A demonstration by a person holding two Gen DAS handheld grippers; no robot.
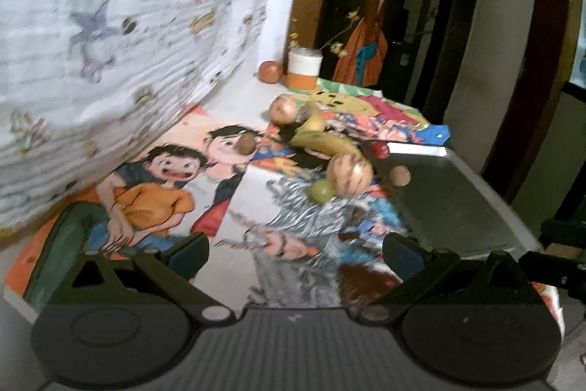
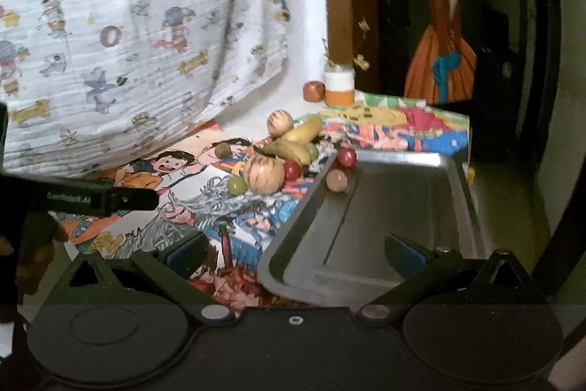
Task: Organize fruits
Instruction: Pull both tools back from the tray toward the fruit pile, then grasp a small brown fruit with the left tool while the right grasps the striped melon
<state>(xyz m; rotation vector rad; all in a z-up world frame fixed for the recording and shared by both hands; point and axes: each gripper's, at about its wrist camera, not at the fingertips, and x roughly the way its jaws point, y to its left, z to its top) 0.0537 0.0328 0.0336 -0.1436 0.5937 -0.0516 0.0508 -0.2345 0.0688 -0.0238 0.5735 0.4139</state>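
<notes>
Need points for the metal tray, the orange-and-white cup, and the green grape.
metal tray [image 2: 399,207], right wrist view, on its bare floor.
orange-and-white cup [image 2: 339,87], right wrist view, middle of its side.
green grape [image 2: 236,185], right wrist view, centre of the fruit.

We see the fruits heaped beside the metal tray [image 2: 421,204]: two yellow bananas [image 2: 293,143] lie crossed, a pale striped round fruit [image 2: 264,175] stands in front of them, another [image 2: 279,122] behind. A green grape [image 2: 236,185] touches the front one. A brown kiwi [image 2: 222,149] lies apart; one tan ball-shaped fruit [image 2: 337,180] rests inside the tray's far corner.
</notes>
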